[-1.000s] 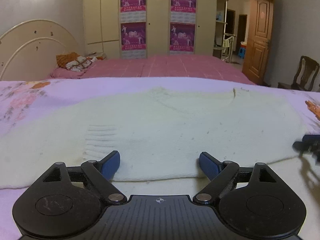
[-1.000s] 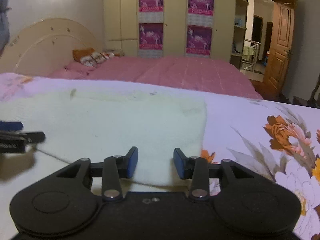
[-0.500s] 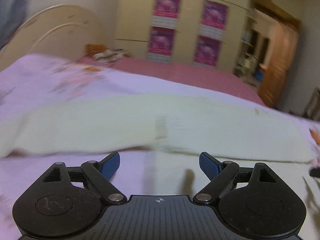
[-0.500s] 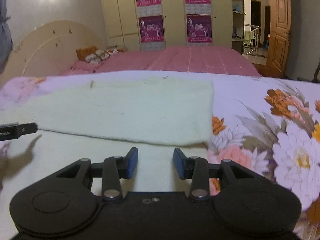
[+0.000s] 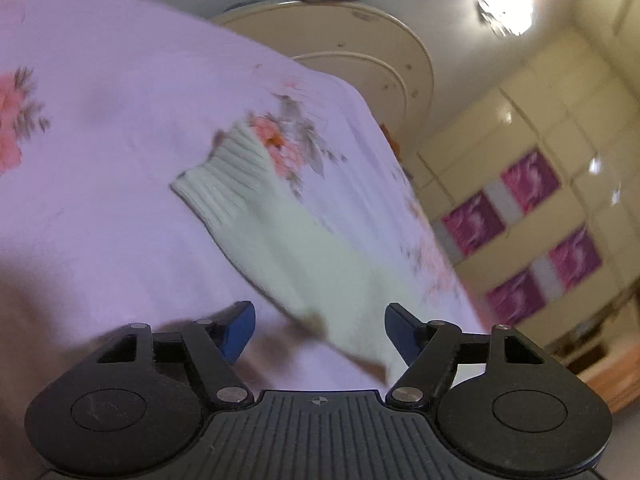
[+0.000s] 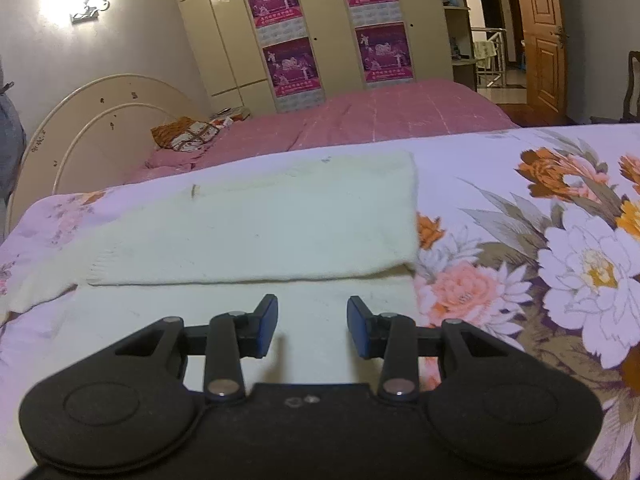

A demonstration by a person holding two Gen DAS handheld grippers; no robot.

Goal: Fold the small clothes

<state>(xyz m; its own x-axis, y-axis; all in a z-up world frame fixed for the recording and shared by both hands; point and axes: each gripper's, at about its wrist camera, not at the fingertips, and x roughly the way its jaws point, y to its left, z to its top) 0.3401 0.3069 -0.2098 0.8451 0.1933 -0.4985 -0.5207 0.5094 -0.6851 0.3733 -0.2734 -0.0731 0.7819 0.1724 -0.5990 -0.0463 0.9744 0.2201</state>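
Left wrist view first: the left gripper (image 5: 320, 326) had its jaws spread wide, nothing between them. The camera was tilted hard, and the picture was a little blurred. Ahead of the jaws, the cream sweater's sleeve (image 5: 280, 236) ran away from the right jaw up toward the upper left, lying flat on the floral bedsheet (image 5: 100, 120). Its ribbed cuff (image 5: 224, 184) sat at the far end, beside a pink printed flower. The near end of the sleeve passed just inside the right jaw tip; touching or not, I could not tell. Beyond the bed rose a cream headboard (image 5: 384, 68), and off to the right of the jaws stood a wardrobe (image 5: 560, 184) with magenta posters.

Over to the right wrist view: the right gripper (image 6: 312, 326) was released too, jaws apart and holding nothing, hovering over the lower layer of the sweater (image 6: 256, 228). Straight ahead of the jaws the sweater lay folded over itself, its folded edge running across just beyond the fingertips. To the right of the jaws, big printed flowers covered the sheet. Far ahead lay a pink bed (image 6: 392, 116), and a wooden door (image 6: 546, 36) stood at upper right.
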